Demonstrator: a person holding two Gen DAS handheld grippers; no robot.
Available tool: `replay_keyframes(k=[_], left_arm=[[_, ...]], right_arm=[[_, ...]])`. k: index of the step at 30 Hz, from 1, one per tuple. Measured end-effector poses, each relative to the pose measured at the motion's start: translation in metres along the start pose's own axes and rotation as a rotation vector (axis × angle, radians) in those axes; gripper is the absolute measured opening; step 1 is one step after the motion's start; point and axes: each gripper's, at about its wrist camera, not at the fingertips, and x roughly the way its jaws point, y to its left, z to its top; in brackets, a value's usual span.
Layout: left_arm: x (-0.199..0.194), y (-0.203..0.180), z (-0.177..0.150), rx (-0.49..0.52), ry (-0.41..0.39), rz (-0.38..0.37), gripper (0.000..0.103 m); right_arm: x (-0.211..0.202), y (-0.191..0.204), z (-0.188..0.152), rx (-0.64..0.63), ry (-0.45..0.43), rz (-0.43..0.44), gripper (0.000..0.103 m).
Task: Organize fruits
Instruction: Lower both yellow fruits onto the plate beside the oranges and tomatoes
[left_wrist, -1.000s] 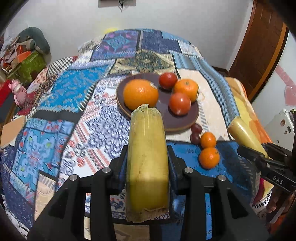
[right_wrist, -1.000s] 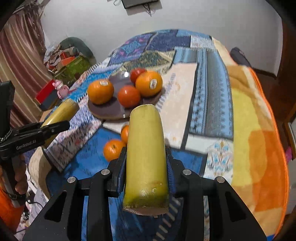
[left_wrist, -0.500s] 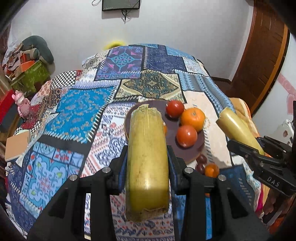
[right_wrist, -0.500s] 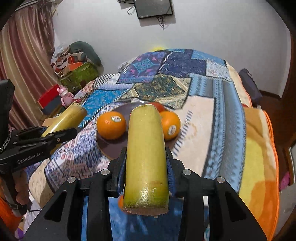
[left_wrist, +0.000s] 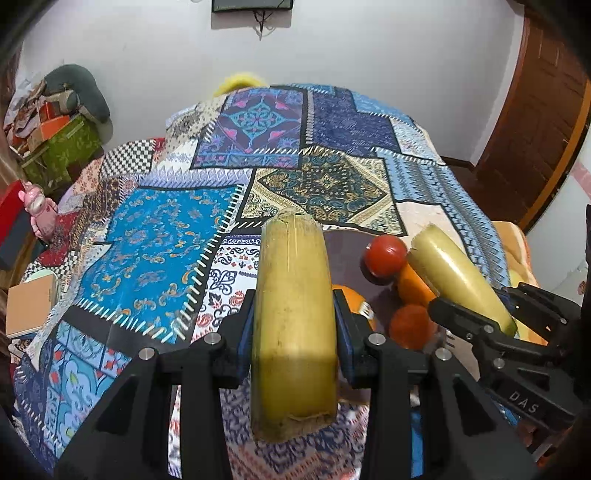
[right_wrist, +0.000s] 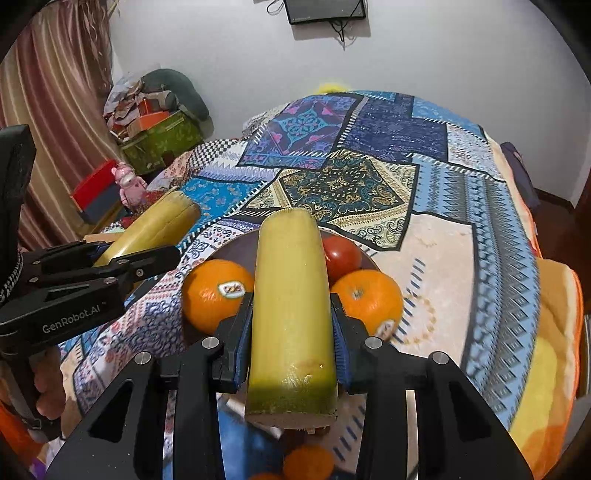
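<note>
My left gripper (left_wrist: 293, 332) is shut on a yellow-green sugarcane piece (left_wrist: 293, 314), held above the quilt near the brown plate (left_wrist: 345, 254). My right gripper (right_wrist: 291, 332) is shut on a second sugarcane piece (right_wrist: 291, 306), held over the plate's (right_wrist: 236, 247) near side. The plate holds oranges (right_wrist: 214, 291) (right_wrist: 369, 299) and red tomatoes (right_wrist: 341, 254). In the left wrist view the right gripper (left_wrist: 480, 321) and its piece (left_wrist: 454, 273) show at the right, over an orange (left_wrist: 410, 325) and a tomato (left_wrist: 384, 253). The left gripper (right_wrist: 122, 258) shows at left in the right wrist view.
A patchwork quilt (left_wrist: 266, 140) covers the bed. Small oranges (right_wrist: 306, 461) lie on the quilt below the right gripper. A pink toy (right_wrist: 129, 181), boxes and clutter (right_wrist: 155, 129) stand left of the bed. A wooden door (left_wrist: 535, 122) is at the right.
Both grippers, each holding its sugarcane piece, have risen and tilted up. The plate sits lower in both views, more of the far quilt and wall shows, and the small oranges have dropped out of sight.
</note>
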Motion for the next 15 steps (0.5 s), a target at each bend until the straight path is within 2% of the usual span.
replay_keyframes(k=[15], left_arm=[[0.059,0.009,0.03,0.016,0.081,-0.056,0.038]], right_arm=[[0.041,-0.001,0.016,-0.034,0.057,-0.001,0.034]])
